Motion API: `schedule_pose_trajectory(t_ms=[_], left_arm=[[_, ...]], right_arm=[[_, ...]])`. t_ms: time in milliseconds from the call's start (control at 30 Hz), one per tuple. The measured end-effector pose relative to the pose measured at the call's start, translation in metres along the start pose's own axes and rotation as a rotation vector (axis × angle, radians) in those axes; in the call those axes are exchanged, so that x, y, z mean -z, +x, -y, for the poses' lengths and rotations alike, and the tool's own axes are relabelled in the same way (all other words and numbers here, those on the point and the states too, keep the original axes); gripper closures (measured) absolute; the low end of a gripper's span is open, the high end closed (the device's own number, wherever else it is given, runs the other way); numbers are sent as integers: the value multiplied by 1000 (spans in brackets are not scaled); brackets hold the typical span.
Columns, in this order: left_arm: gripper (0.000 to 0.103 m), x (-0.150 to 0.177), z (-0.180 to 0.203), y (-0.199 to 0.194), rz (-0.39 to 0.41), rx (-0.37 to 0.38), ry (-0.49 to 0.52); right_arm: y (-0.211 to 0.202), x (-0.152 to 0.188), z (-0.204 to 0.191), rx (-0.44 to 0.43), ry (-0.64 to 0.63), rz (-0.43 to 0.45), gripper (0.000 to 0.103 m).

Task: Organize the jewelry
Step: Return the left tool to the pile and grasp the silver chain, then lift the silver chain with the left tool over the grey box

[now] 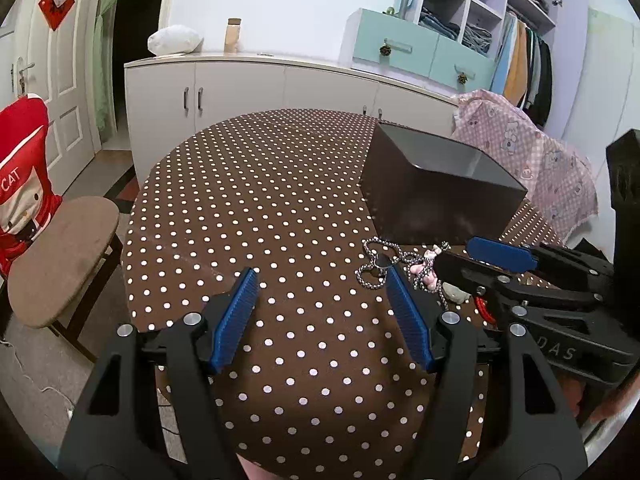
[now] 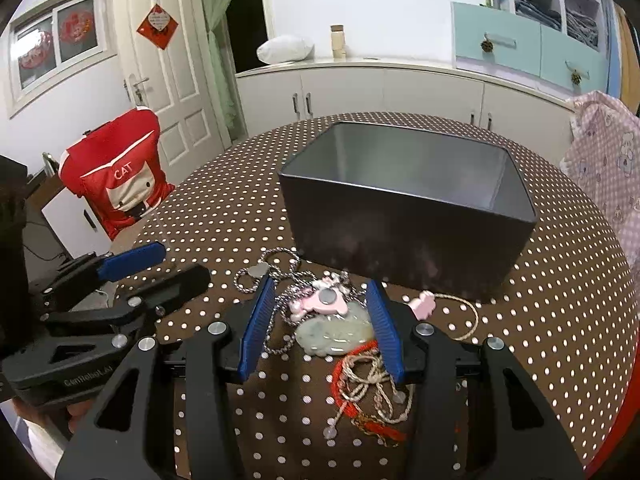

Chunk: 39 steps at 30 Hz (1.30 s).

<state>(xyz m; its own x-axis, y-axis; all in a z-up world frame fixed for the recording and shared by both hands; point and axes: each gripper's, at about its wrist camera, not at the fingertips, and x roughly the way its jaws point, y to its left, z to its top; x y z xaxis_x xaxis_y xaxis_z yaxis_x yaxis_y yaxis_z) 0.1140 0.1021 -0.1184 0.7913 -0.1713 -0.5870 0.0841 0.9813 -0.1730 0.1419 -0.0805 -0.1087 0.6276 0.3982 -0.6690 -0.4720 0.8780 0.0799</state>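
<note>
- While the dark metal box [image 2: 408, 216] stands open and apparently empty on the polka-dot bench [image 2: 560, 312], the jewelry lies tangled just in front of its near wall.
- Right claw [image 2: 322, 316] is spread wide, holding nothing, its blue fingers [image 2: 256, 332] straddling the pink charm [image 2: 316, 304] and the pale jade pendant [image 2: 336, 334].
- Left claw [image 1: 322, 300] is likewise released and empty, hovering over bare cloth with the beaded chain [image 1: 378, 266] beside its right finger.
- Red and tan cords [image 2: 368, 384] sit knotted nearer the right claw's base.
- To my eye, the pick is about to start: lower squarely, close on the pendant's body rather than a loose strand.
- Lift slowly; the chain looks entwined with the charm, so neighbours may drag along.
- Clearing the box's rim before letting go seems wise.
</note>
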Motion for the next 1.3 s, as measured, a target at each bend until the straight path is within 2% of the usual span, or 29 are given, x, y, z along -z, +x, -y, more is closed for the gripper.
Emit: schedule_pose_trajectory(t_ms=[133, 267, 533, 900, 967, 1033, 1100, 1133, 1300], left_arm=[[37, 0, 1, 4, -3, 26, -10], [37, 0, 3, 8, -7, 52, -10], [37, -1, 3, 10, -17, 77, -14], [35, -17, 26, 37, -106, 38, 2], [40, -18, 29, 39, -118, 25, 20], [64, -17, 32, 41, -126, 8, 38], [72, -17, 34, 42, -131, -8, 56], [80, -17, 34, 42, -131, -8, 59], [84, -16, 28, 39, -128, -2, 33]], right_arm=[[7, -3, 0, 1, 4, -31, 64], [9, -1, -2, 15, 6, -40, 81], [5, 0, 0, 38, 30, -15, 83], [-13, -2, 16, 36, 67, 45, 83], [-16, -2, 18, 43, 67, 54, 83], [-18, -4, 23, 40, 80, 59, 83], [-18, -4, 27, 44, 90, 62, 83], [-19, -4, 30, 50, 95, 64, 83], [-25, -3, 34, 49, 101, 75, 83]])
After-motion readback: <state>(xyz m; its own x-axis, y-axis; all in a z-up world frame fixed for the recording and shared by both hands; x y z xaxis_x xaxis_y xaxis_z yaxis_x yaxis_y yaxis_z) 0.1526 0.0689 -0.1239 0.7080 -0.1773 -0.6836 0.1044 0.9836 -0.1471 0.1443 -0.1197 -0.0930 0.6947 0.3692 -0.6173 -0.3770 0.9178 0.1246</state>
